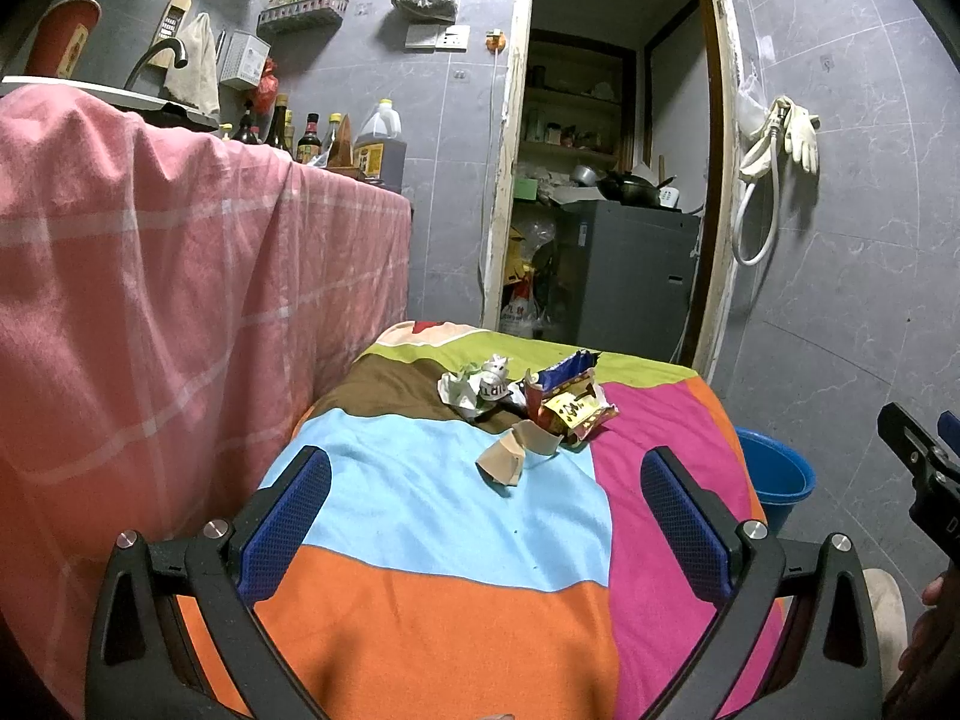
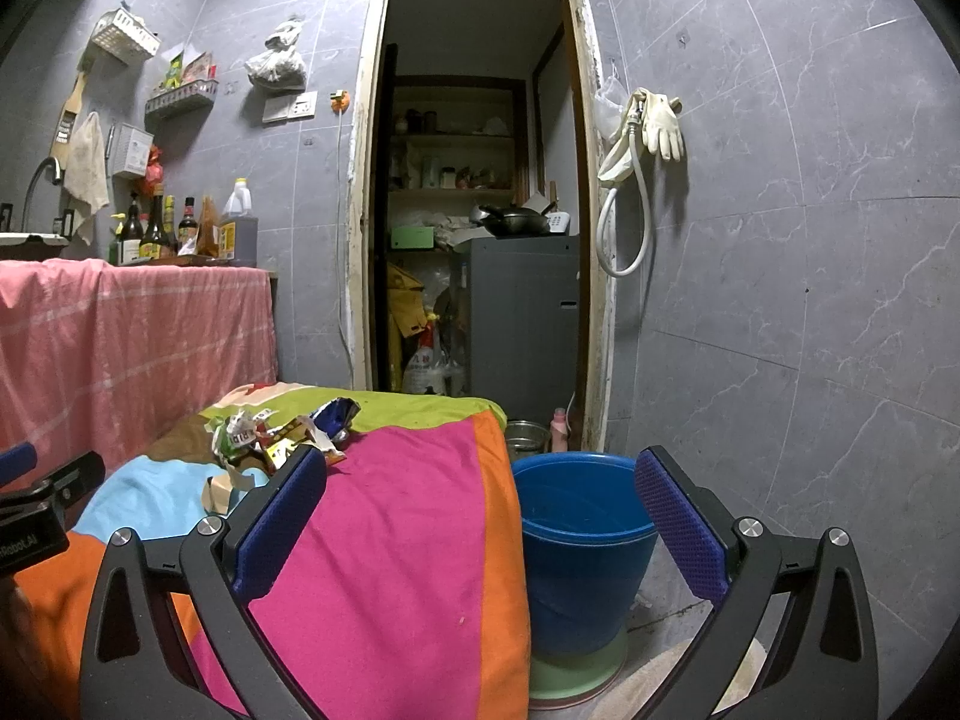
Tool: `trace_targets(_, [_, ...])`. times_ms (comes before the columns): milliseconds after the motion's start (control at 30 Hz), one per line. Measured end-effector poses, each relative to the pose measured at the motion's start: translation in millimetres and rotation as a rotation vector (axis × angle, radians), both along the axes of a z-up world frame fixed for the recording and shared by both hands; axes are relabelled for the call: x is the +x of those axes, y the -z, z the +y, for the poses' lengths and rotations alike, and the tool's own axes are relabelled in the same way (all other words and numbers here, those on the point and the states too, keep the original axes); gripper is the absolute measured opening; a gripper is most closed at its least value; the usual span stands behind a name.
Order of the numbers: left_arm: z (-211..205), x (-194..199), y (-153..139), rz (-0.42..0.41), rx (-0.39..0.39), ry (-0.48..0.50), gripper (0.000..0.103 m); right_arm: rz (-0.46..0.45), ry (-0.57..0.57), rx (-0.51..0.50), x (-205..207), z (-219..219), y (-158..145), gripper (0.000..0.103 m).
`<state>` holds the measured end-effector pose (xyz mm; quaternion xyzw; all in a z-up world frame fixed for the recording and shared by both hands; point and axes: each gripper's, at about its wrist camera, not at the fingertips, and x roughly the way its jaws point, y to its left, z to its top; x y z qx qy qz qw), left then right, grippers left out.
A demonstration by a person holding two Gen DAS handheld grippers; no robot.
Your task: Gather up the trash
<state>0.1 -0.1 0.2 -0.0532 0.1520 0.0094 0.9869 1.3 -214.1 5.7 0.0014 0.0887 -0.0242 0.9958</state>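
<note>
Trash, three crumpled pieces, clustered near the far end of a worktop (image 1: 432,600) draped in a colour-block cloth of orange, light blue, magenta, brown and green. Item one: tan paper scrap (image 1: 515,451), folded and curled, nearest the cameras, on the light blue panel at its border with the brown. Item two: white printed wrapper (image 1: 480,387), balled up, on the brown panel, behind and to the left of the scrap. Item three: snack wrapper (image 1: 570,399), red and yellow with a torn blue foil edge standing up, just right of the white one and apparently touching it. Receptacle: blue bucket (image 2: 579,531), mouth up, on the floor right against the worktop's right-hand side, judged to be set there so pieces can be carried a short way over the edge and dropped in; its inside shows no trash. Left tool (image 1: 486,516): fingers spread wide, nothing between them, aimed down the worktop at the cluster, well short of it. Right tool (image 2: 480,525): fingers likewise spread and empty, straddling the worktop's edge and the bucket. Collection judged not yet begun.
</note>
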Motion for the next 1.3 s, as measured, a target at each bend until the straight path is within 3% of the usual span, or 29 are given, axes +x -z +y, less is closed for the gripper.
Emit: trace_targets(1300, [-0.7, -5.9, 10.2, 0.002, 0.003, -0.003, 0.101, 0.002, -0.002, 0.003, 2.0, 3.8, 2.1, 0.103])
